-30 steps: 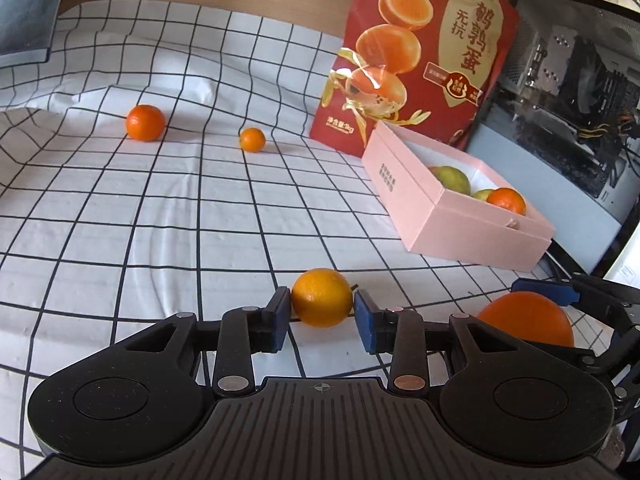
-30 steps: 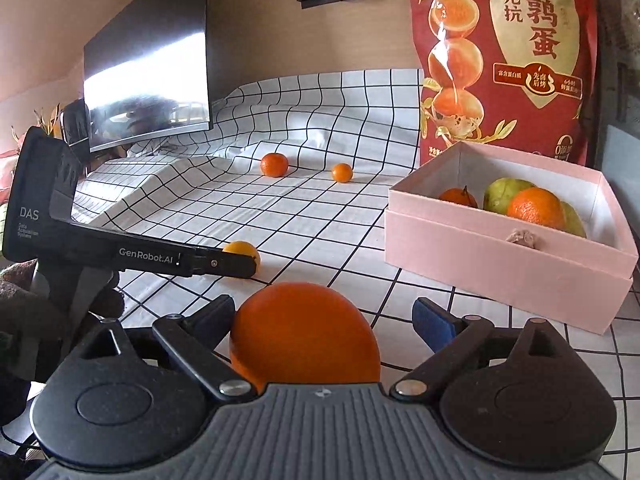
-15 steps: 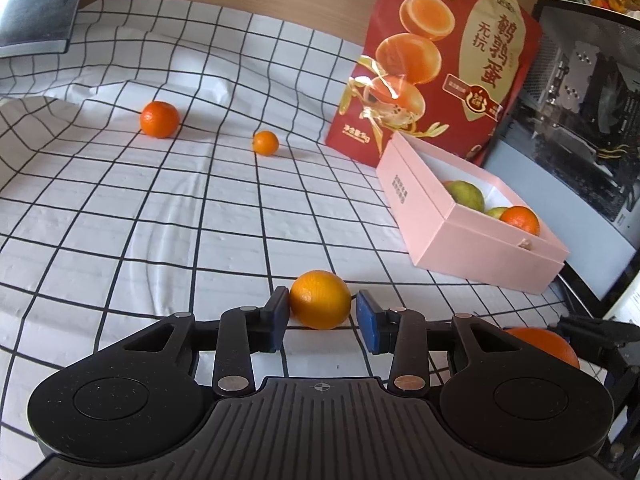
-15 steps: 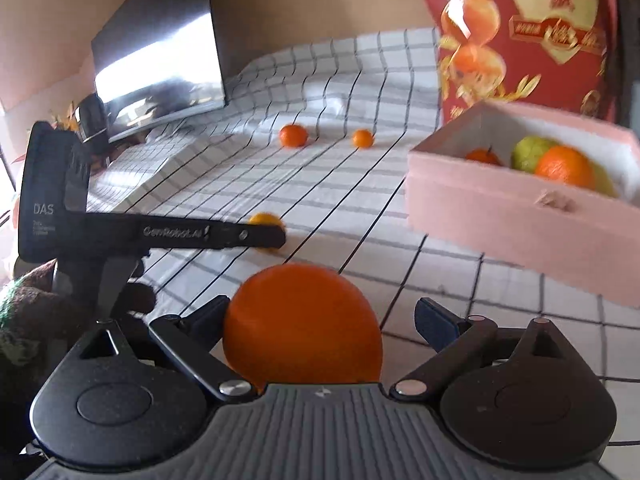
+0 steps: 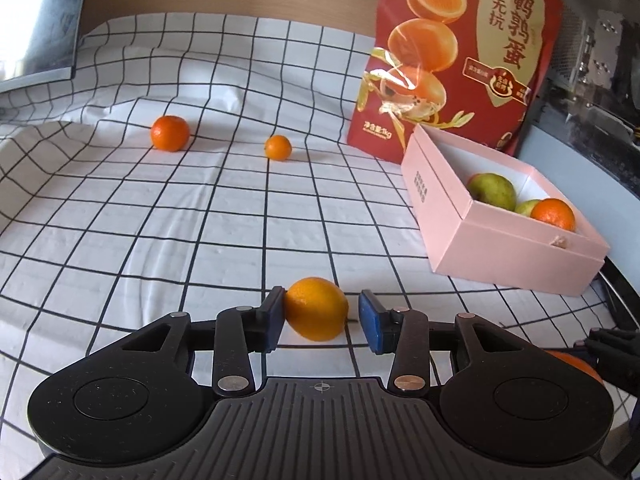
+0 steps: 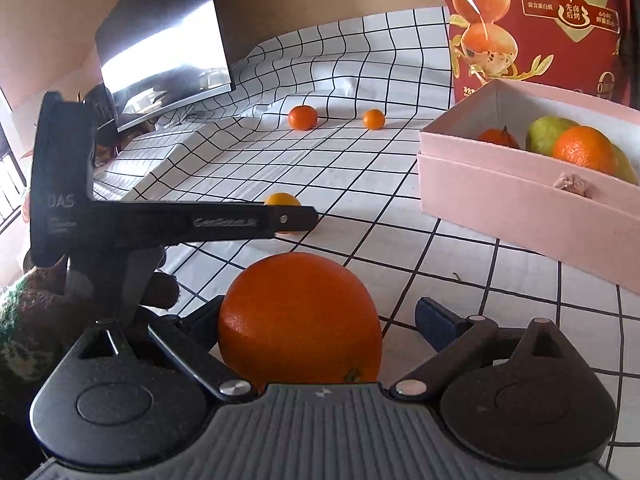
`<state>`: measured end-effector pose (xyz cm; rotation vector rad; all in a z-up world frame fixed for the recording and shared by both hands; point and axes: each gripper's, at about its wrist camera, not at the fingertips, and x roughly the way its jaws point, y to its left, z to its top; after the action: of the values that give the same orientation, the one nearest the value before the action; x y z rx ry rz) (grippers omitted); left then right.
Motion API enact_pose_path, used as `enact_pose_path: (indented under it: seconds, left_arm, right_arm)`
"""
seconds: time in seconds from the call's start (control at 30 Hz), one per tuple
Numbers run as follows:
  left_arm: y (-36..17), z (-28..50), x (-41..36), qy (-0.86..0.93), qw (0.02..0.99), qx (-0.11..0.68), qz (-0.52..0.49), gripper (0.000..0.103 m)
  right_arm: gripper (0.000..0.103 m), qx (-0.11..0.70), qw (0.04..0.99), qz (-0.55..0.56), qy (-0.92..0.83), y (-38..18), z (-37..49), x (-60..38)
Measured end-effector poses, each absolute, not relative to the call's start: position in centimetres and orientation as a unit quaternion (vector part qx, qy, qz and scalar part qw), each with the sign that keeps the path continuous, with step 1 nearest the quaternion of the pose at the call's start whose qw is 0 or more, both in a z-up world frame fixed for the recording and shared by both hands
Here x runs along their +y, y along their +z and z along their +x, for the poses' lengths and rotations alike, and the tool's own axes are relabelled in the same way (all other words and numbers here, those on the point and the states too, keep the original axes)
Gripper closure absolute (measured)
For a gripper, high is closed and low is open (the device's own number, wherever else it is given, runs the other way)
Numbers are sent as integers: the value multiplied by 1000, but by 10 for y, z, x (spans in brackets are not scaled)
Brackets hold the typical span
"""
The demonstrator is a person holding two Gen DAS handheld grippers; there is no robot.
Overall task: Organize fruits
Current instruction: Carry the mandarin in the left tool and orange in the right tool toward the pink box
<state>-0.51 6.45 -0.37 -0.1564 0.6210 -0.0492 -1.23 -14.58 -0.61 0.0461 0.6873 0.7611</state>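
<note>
I see a small orange (image 5: 316, 309), yellowish w/ dimpled skin, sitting on the grid-cloth counter (image 5: 160, 220) between the left gripper (image 5: 318, 318) jaws. Its left pad touches the fruit, right pad stands clear; jaws are opening, so no grip. A big orange (image 6: 298, 320), deep colour, sits between the right gripper (image 6: 320, 320) jaws, which are spread wide; left pad is hidden behind the fruit, right pad apart, so I read it as not clamped. Both tools tilt down toward the cloth. Pink box (image 5: 520, 256) to the right holds pears & oranges; two mandarins (image 5: 170, 133) lie far back, near a red bag (image 5: 452, 60). The gloved hand (image 6: 36, 312) on the left tool is mostly cut off, blurry.
</note>
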Motion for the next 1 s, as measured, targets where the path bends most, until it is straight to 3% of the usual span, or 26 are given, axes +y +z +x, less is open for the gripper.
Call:
enact_pose_path:
  seconds: [0.4,0.6,0.73,1.0]
  left_arm:
    - [-2,-39,76,-39,942,318,-98,61]
    - [-2,-48,82,-47,941,316,-109,61]
    - [-1,-46,82,-50,940,321,-109,61]
    - [-3,-48,78,-54,942,318,-88,61]
  right_arm:
    - [0,344,861,15,375,-5,-14,-146]
    - [0,347,859,-44,375,-3,-21,-134]
    - [6,351,863,-43,362,-1,-19,-137]
    - [6,332,870,-56,361,13,-29,-162]
